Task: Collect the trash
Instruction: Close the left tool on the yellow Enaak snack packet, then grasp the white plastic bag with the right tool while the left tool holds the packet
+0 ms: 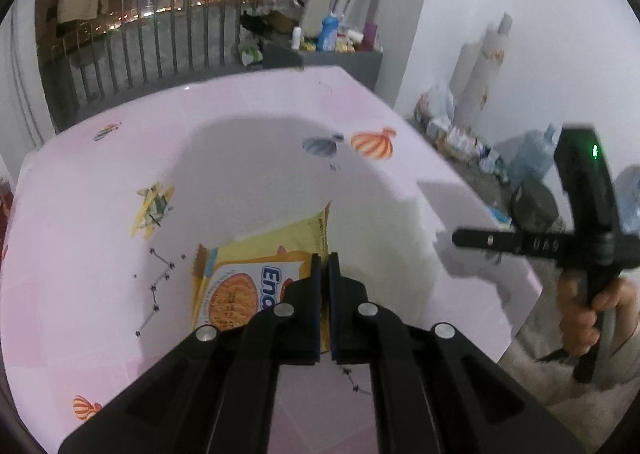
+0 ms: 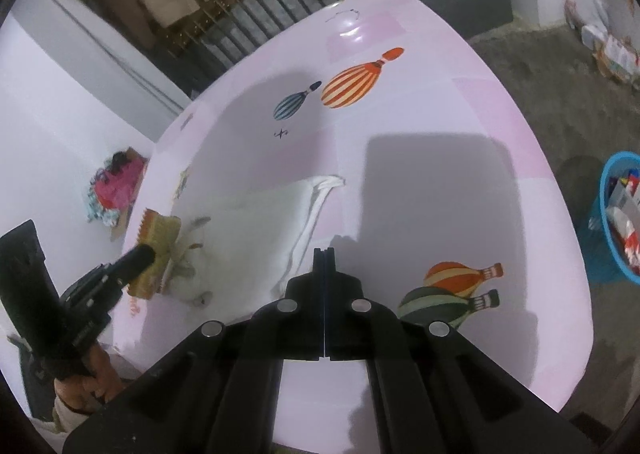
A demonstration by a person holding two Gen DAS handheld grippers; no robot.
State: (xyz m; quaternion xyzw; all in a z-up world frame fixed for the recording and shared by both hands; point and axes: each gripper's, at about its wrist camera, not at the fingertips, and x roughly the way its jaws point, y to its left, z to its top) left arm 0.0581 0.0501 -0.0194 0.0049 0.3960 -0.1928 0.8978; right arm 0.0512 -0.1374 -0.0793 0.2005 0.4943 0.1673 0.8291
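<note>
Left claw (image 1: 324,266): fingers nearly together, pinching the edge of a yellow instant-noodle wrapper (image 1: 256,274); the wrapper sits at the near part of the worktop (image 1: 100,213), whether lifted or flat cannot be told. Pinching an edge suits thin foil, which offers nothing else to grip. Right claw (image 2: 324,254): fully closed on nothing, hovering over bare worktop, probably parked clear while the left does the picking. In the right wrist view the wrapper hangs from the left claw's tip, just beside a white folded cloth (image 2: 280,221) lying flat. The worktop wears a glossy pink cover printed with hot-air balloons and small planes. Beyond its right edge, on the grey floor, stands a blue basket (image 2: 612,250) already holding packaging: the likely drop point, in my judgement. Farther off: a grey cabinet (image 1: 340,57) loaded with bottles, a railing (image 1: 160,33) with night lights behind, coats hung above, white walls.
</note>
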